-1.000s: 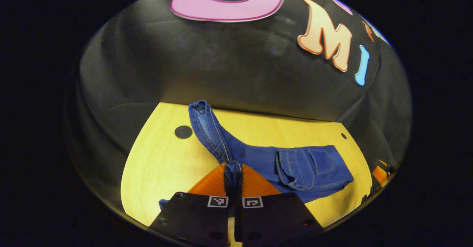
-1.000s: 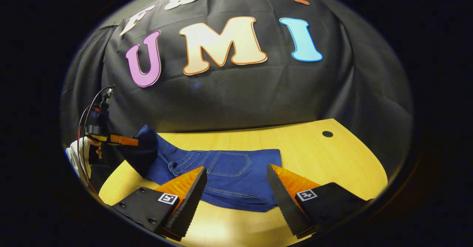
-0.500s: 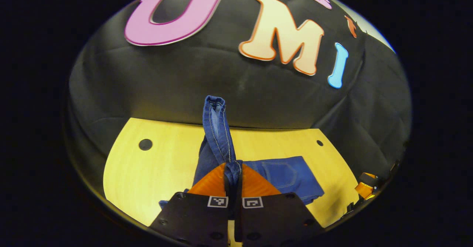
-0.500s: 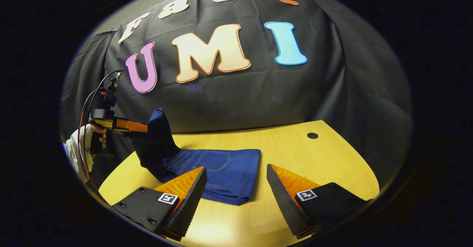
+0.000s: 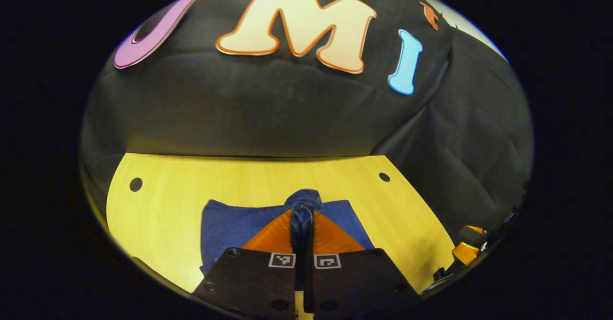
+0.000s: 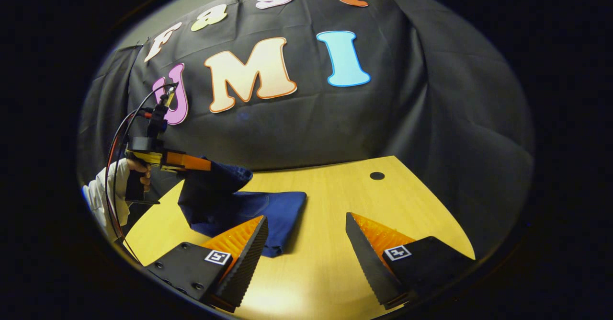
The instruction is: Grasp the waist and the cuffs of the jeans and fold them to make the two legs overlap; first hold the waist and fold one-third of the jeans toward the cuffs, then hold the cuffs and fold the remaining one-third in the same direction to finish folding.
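Note:
The blue jeans (image 6: 268,210) lie folded on the yellow table (image 6: 345,205), left of centre in the right gripper view. My left gripper (image 5: 302,229) is shut on the cuff end (image 5: 302,202), a bunched knot of denim sticking out past its orange fingers (image 5: 273,236). In the right gripper view that left gripper (image 6: 203,165) holds the cuff end lifted above the folded part, a flap of cloth hanging from it. My right gripper (image 6: 306,243) is open over bare table, its left finger (image 6: 244,243) next to the jeans' near edge, nothing between the fingers.
A gloved hand (image 6: 119,186) with cables holds the left gripper at the table's left end. Round holes (image 6: 377,176) (image 5: 135,184) mark the tabletop. The booth's black cloth wall stands close behind the table. The right gripper's orange body (image 5: 467,248) shows at the table's right edge.
The left gripper has carried the cuff end over the folded jeans, and the long leg that stood up from its fingers now hangs out of sight below. The right gripper stayed open.

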